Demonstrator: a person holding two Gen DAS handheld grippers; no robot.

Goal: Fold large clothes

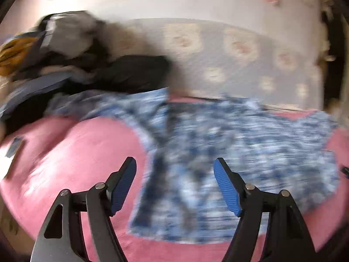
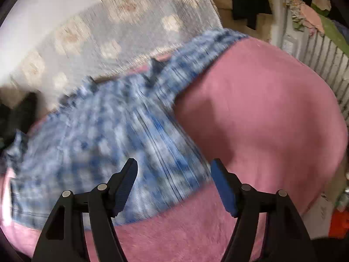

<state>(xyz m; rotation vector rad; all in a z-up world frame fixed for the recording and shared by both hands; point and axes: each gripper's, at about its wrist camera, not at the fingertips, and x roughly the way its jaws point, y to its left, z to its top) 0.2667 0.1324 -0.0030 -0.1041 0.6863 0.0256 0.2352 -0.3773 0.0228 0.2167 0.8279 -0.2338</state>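
I saw the blue-and-white patterned garment [image 1: 229, 152] spread flat on the pink blanket [image 1: 72, 152], lying just beyond and below my left gripper [image 1: 174, 185]. Its jaws stood wide apart with nothing between them. From the right wrist, the garment [image 2: 104, 135] lay ahead and to the left of my right gripper [image 2: 174, 185], likewise spread wide and empty, touching nothing.
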